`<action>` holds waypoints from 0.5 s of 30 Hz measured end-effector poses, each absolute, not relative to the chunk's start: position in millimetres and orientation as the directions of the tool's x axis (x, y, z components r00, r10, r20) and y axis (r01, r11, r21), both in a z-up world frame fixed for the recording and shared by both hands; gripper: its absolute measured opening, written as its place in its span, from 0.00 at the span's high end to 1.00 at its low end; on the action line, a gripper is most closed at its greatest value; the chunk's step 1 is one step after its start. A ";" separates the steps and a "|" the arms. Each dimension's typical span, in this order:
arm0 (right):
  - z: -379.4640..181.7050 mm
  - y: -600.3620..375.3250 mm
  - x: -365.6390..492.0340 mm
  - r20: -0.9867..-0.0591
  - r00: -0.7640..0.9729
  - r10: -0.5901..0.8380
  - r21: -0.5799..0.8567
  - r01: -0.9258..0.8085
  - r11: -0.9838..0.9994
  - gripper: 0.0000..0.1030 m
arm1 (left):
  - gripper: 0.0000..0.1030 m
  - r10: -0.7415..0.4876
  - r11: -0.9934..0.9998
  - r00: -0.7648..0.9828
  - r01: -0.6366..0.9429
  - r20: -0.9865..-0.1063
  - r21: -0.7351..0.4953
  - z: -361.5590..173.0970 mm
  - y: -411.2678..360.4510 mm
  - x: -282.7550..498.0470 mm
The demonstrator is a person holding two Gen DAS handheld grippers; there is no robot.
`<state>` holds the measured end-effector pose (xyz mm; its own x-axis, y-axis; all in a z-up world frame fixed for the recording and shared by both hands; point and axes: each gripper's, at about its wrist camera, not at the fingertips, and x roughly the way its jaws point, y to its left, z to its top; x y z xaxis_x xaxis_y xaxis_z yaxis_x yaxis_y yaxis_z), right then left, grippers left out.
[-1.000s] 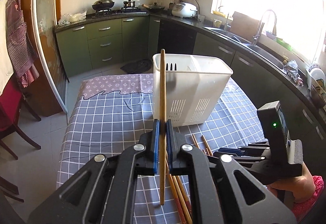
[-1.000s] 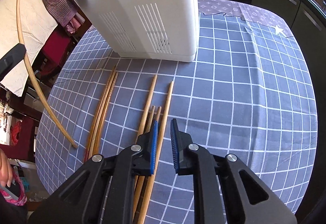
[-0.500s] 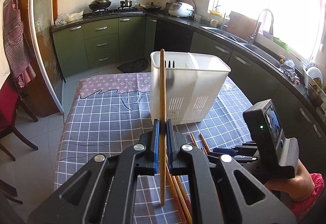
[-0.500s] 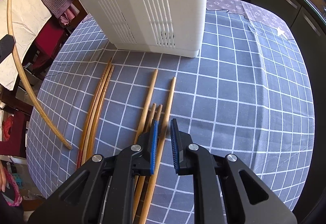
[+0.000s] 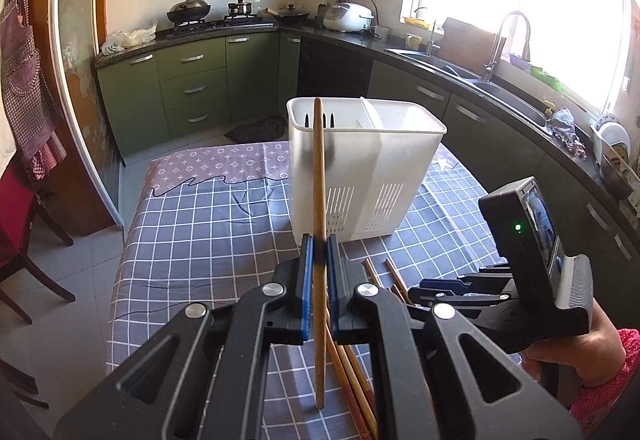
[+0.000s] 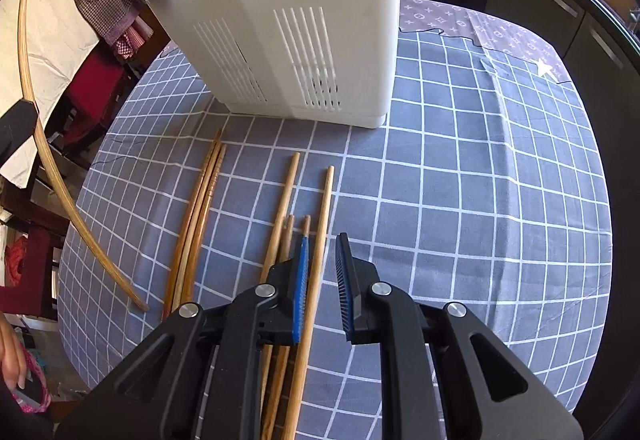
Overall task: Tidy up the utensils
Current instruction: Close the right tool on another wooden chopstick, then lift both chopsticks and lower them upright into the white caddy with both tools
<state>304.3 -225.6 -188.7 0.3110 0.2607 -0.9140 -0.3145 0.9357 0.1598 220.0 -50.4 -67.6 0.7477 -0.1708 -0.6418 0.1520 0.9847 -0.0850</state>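
My left gripper (image 5: pixel 318 260) is shut on a wooden chopstick (image 5: pixel 319 176), held upright above the checked tablecloth, in front of the white utensil holder (image 5: pixel 360 176). The same chopstick (image 6: pixel 44 144) shows in the air at the left of the right wrist view. My right gripper (image 6: pixel 323 264) is open, low over several chopsticks (image 6: pixel 288 212) lying on the cloth, its jaws straddling the rightmost chopstick (image 6: pixel 318 240). Three more chopsticks (image 6: pixel 200 208) lie together to the left. The holder (image 6: pixel 280 20) stands just beyond them.
The table (image 5: pixel 208 224) wears a blue-grey checked cloth. The right gripper's body and the hand holding it (image 5: pixel 560 280) are at the lower right of the left wrist view. Kitchen cabinets and a sink counter lie beyond. A red chair (image 6: pixel 100 80) stands by the table's left side.
The left gripper has risen and pulled back a little with its chopstick. The right gripper has moved forward along the loose chopsticks toward the holder and its jaws have opened wider.
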 end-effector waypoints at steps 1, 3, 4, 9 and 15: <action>-190.5 -225.1 304.2 -0.916 0.308 0.258 0.158 -0.315 0.936 0.86 | 0.94 -0.172 0.985 0.747 0.152 -0.642 -0.086 -67.7 -50.7 220.7; -193.7 -225.9 304.3 -0.918 0.302 0.257 0.158 -0.317 0.935 0.85 | 0.94 -0.171 0.985 0.748 0.152 -0.642 -0.085 -67.5 -50.8 221.1; -195.4 -225.1 304.3 -0.919 0.300 0.255 0.155 -0.319 0.935 0.86 | 0.94 -0.171 0.985 0.748 0.153 -0.641 -0.084 -67.5 -51.4 221.4; -195.7 -221.5 303.7 -0.921 0.307 0.239 0.134 -0.327 0.936 0.86 | 0.94 -0.171 0.985 0.749 0.154 -0.641 -0.082 -67.2 -50.9 221.2; -199.9 -202.7 304.0 -0.926 0.320 0.199 0.079 -0.349 0.934 0.86 | 0.94 -0.175 0.983 0.748 0.168 -0.641 -0.072 -67.6 -53.6 219.8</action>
